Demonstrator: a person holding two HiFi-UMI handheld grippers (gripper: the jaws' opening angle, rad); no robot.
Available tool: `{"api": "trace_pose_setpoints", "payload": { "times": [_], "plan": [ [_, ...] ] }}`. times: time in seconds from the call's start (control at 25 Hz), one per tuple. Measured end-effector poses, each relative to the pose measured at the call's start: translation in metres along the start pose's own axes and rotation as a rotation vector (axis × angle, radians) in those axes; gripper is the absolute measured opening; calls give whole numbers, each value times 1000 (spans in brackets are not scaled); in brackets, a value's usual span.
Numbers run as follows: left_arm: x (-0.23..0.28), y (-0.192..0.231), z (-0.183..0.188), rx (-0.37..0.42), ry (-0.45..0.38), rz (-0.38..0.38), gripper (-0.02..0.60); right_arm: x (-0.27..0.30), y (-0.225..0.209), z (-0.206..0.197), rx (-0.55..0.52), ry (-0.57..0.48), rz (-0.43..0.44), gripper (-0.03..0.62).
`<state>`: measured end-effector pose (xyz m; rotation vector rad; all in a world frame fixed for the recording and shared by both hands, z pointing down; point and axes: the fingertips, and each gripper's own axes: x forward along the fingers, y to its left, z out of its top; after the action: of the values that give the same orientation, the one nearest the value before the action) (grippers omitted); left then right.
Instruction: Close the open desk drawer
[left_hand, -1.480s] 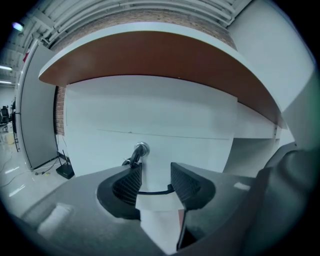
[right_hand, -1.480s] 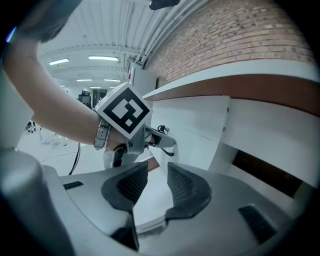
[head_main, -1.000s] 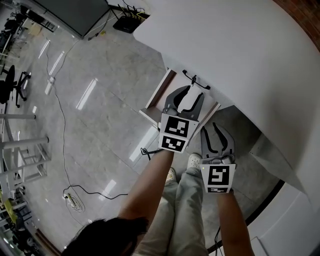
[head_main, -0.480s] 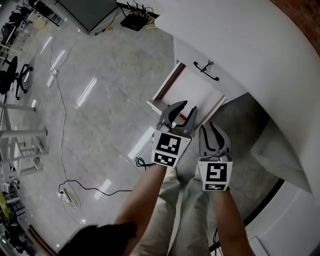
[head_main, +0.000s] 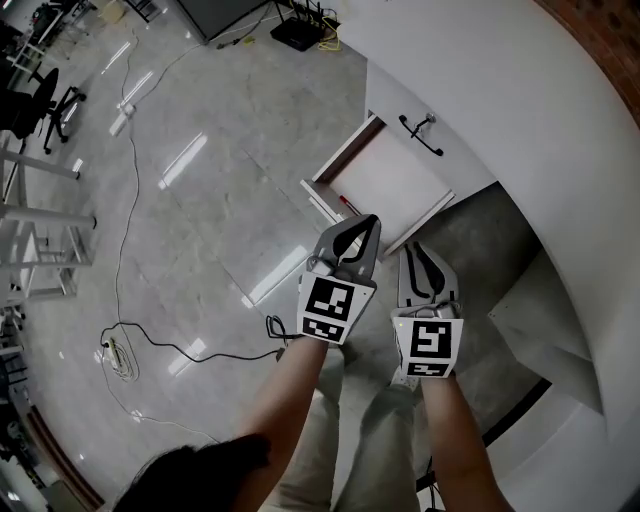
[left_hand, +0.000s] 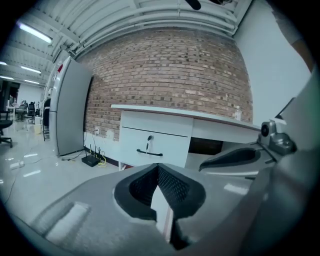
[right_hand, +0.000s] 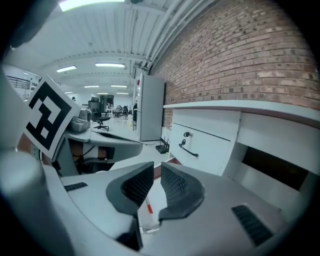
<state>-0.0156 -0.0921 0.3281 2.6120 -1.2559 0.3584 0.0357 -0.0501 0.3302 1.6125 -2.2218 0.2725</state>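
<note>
The white desk drawer (head_main: 395, 185) stands pulled wide open, jutting level from the white desk (head_main: 520, 90).

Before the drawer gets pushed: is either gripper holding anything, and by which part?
Nothing is held. The left gripper is shut, empty; the right gripper, its jaws having just been closing, has nothing between them.

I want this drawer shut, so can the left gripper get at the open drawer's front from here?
Probably yes. The left gripper, jaws together and empty, sits just before the near edge of the open drawer, and nothing stands between them.
</note>
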Motion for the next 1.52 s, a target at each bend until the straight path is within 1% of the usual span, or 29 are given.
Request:
{"api": "trace_pose_setpoints", "payload": {
  "times": [0.2,0.48,0.56,0.72,0.84,1.0,1.2,1.4,1.52],
  "plan": [
    [-23,-23,7,-27,-28,87,8,-27,-3,10,-51,-42,101,29],
    [-53,-54,29,-8,-90,182,8,-61,-10,14,-70,-86,178,28],
    [-61,-62,33,-19,-108,206,6,-71,-10,14,-76,-97,204,28],
    [-77,-77,42,-48,-160,231,6,-89,-11,15,-89,-118,239,28],
    [-81,-88,39,-32,-162,219,6,-95,-12,14,-78,-129,234,28],
    [-72,-90,27,-2,-186,186,6,-85,-9,10,-80,-173,212,28],
    [-60,-72,-2,52,-208,173,6,-61,-6,-15,-88,-211,189,28],
    [-47,-45,-49,53,-238,180,6,-35,-10,-47,-98,-272,168,28],
    [-38,-29,-82,70,-235,191,6,-16,-6,-71,-130,-290,172,28]
  ]
}}
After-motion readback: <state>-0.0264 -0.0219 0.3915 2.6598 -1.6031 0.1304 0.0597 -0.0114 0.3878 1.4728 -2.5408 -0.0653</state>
